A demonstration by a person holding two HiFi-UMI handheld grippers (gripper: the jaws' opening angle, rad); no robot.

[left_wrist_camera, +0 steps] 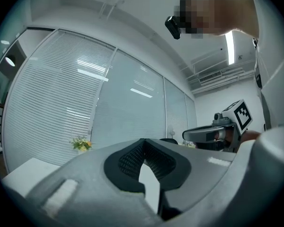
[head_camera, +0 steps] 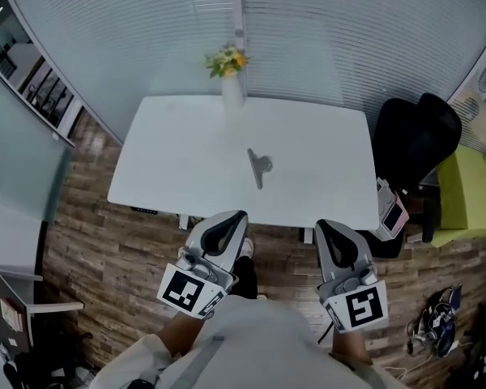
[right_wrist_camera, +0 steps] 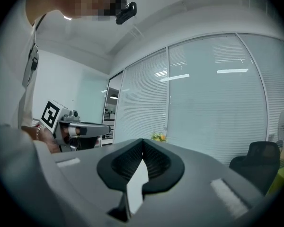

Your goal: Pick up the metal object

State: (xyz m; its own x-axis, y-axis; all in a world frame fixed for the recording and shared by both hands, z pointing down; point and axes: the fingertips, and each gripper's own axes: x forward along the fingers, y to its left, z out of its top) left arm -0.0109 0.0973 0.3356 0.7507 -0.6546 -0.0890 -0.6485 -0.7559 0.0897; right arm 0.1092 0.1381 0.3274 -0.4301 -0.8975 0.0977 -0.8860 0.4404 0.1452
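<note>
On the white table (head_camera: pixel 328 156) — metal object (head_camera: pixel 259 168), flower vase (head_camera: pixel 232 83) beyond it.

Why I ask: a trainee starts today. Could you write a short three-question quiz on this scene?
1. True or false: the metal object lies on the white table, with neither gripper touching it.
2. What stands at the table's far edge? A) a flower vase B) a laptop C) a mug
3. In a few words: how do the jaws of the left gripper and the right gripper stand?

Key: 1 true; 2 A; 3 both shut, with nothing between them.
</note>
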